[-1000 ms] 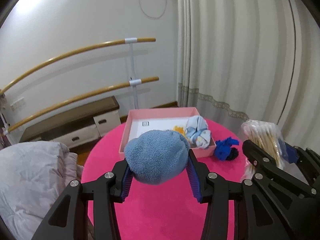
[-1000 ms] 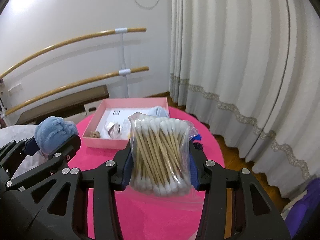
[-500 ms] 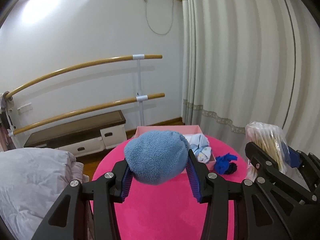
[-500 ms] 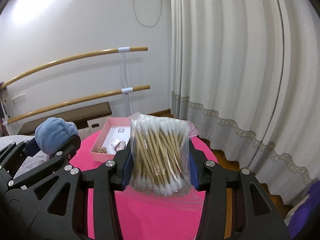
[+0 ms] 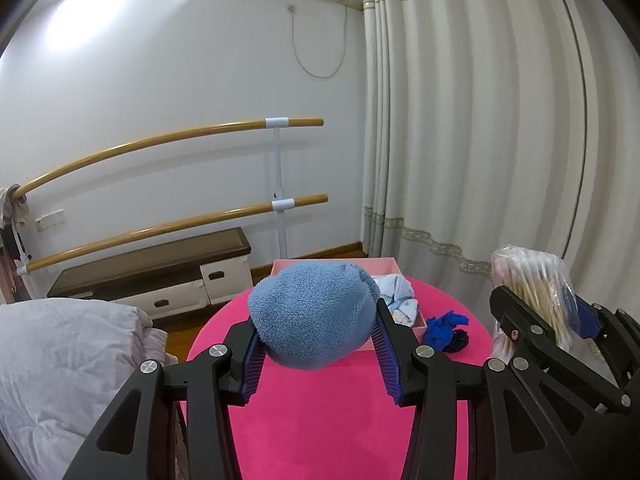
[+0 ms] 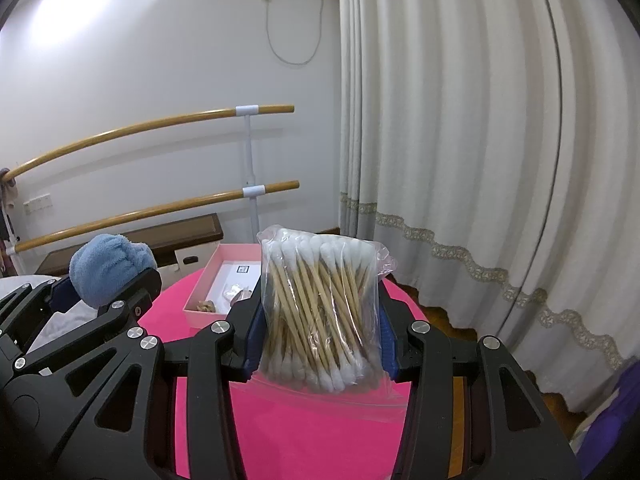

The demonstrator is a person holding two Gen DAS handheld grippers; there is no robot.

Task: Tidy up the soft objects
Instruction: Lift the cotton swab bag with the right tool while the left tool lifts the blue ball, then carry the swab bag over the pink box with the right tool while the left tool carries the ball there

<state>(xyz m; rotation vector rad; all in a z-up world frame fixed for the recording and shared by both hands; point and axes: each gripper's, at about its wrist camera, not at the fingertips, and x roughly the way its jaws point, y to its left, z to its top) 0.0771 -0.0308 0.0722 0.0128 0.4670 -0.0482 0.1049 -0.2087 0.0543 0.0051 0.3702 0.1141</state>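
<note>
My left gripper point(image 5: 318, 346) is shut on a fluffy blue cloth ball point(image 5: 312, 314) and holds it above the round pink table point(image 5: 320, 420). My right gripper point(image 6: 320, 330) is shut on a clear bag of cotton swabs point(image 6: 320, 312); the bag also shows in the left wrist view point(image 5: 532, 292). The blue ball shows at the left of the right wrist view point(image 6: 106, 268). A pink box point(image 6: 218, 276) at the table's far side holds a light blue patterned cloth point(image 5: 398, 294) and small items. A dark blue fabric piece point(image 5: 444, 326) lies on the table beside the box.
A grey quilt point(image 5: 60, 360) lies to the left of the table. Two wooden ballet bars point(image 5: 160, 184) and a low cabinet point(image 5: 152, 276) stand at the wall behind. Curtains point(image 5: 480, 140) hang to the right. The table edge drops to a wooden floor point(image 6: 460, 324).
Both grippers have risen and tilted upward with their loads; the table and pink box now sit lower and smaller in view, with more wall showing.
</note>
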